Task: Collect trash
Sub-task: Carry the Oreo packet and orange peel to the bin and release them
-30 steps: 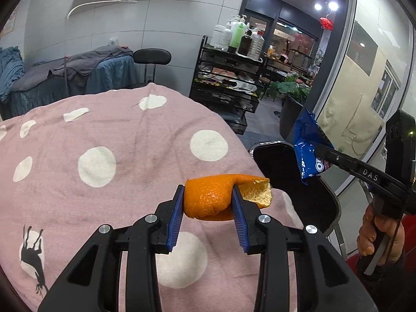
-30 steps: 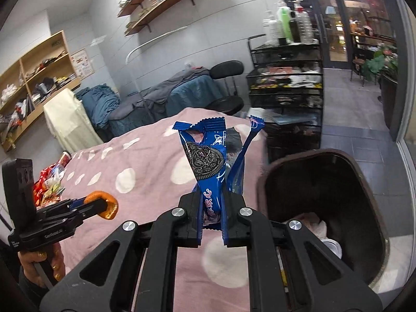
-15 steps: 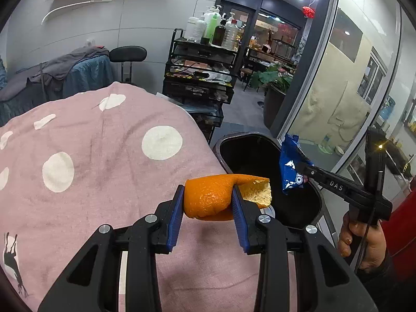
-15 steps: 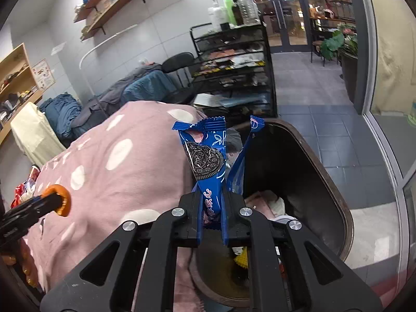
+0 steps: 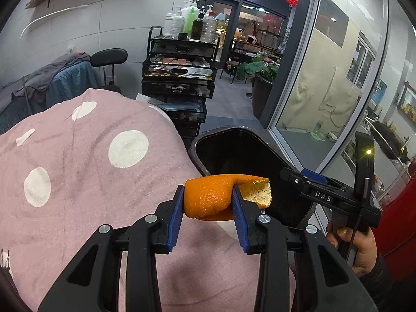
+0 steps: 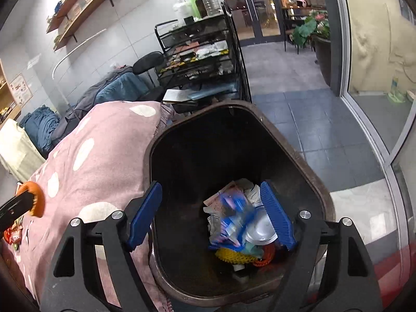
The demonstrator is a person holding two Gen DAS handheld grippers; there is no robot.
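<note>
My left gripper [image 5: 208, 202] is shut on an orange peel [image 5: 210, 200] and holds it over the edge of the pink dotted cloth [image 5: 78, 161], beside the dark trash bin [image 5: 197, 143]. My right gripper [image 6: 210, 213] is open and empty, right above the bin [image 6: 319, 189]. A blue cookie wrapper [image 6: 234, 218], blurred, is inside the bin over other trash. The right gripper also shows in the left wrist view [image 5: 288, 174], over the bin. The peel and left gripper show at the left edge of the right wrist view [image 6: 32, 202].
A black wire trolley [image 5: 179, 78] with bottles stands behind the bin. A glass wall [image 5: 325, 91] runs along the right. A black stool [image 5: 109, 57] and draped clothes [image 5: 52, 80] stand at the back. Snack packets [image 6: 13, 234] lie on the cloth at left.
My right gripper opened over the bin and let go of the blue wrapper, which dropped in. My left gripper carried the peel closer to the bin.
</note>
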